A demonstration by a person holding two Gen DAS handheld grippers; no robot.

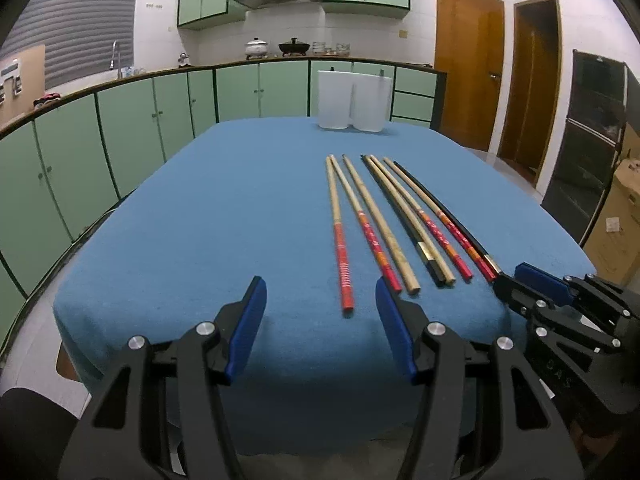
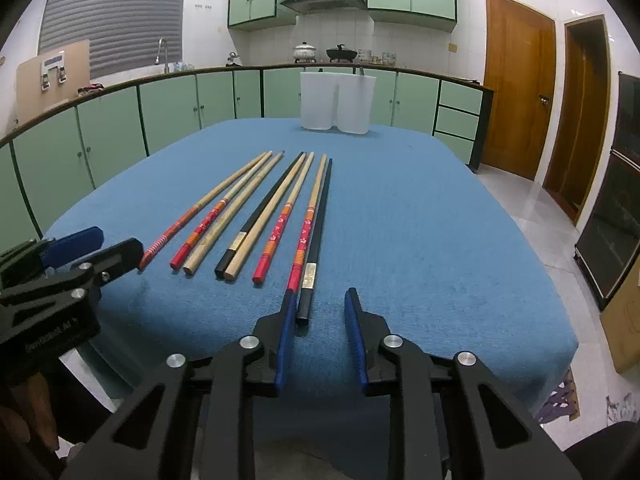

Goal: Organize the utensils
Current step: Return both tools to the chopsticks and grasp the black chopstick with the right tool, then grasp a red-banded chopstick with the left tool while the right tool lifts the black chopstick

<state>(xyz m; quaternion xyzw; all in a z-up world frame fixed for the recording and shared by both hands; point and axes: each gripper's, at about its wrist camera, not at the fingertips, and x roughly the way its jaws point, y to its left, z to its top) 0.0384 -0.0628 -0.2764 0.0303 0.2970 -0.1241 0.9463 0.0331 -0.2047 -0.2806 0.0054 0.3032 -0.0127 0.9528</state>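
Several long chopsticks lie side by side on the blue tablecloth (image 1: 200, 220): wooden ones with red ends (image 1: 338, 232), plain wooden ones (image 1: 380, 224) and black ones (image 1: 400, 212). In the right wrist view the same row (image 2: 248, 216) fans out, with a black chopstick (image 2: 316, 240) at its right. A white two-part holder (image 1: 354, 100) stands at the table's far edge, also seen in the right wrist view (image 2: 338, 102). My left gripper (image 1: 320, 308) is open above the near edge, just before the red-ended sticks. My right gripper (image 2: 320, 308) is open, its fingers astride the black chopstick's near end.
Green kitchen cabinets (image 1: 120, 128) with a counter run behind and left of the table. Wooden doors (image 1: 468, 64) stand at the right, with a dark rack (image 1: 592, 140) and a cardboard box (image 1: 616, 232) near the table's right side. The cloth (image 2: 440, 240) drops off at the near edge.
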